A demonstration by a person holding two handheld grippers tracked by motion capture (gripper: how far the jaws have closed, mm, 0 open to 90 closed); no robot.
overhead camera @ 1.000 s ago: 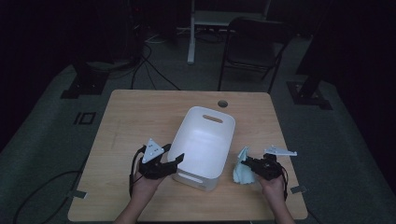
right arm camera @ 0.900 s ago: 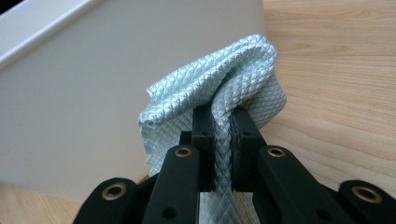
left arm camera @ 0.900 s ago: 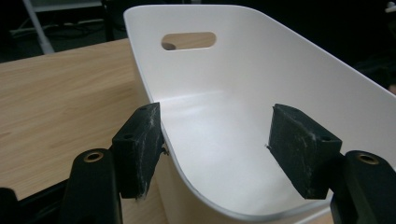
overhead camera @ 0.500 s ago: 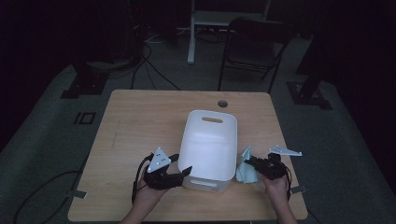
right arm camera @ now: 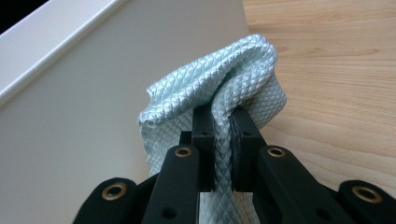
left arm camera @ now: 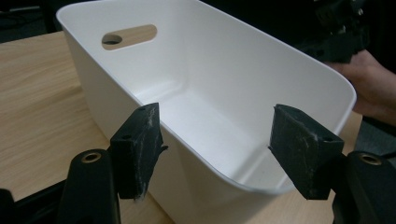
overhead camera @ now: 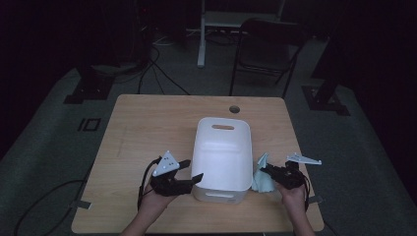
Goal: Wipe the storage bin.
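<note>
A white plastic bin point(overhead camera: 222, 157) with rounded corners and a slot handle in its far wall stands on the desk point(overhead camera: 147, 123) between the two grippers. The left gripper point(overhead camera: 189, 178) has its jaws spread apart at the bin's near left corner, one pad inside the rim and one outside, neither pressing. The right gripper point(overhead camera: 265, 171) has its jaws pinched tight on a pale blue cloth point(right arm camera: 219, 93) with a quilted diamond weave, bunched up just beside the bin's right wall. The desk is light wood grain with a round cable hole point(overhead camera: 234, 108). Beyond it are a dark folding chair point(overhead camera: 268, 54), cables and grey carpet.
</note>
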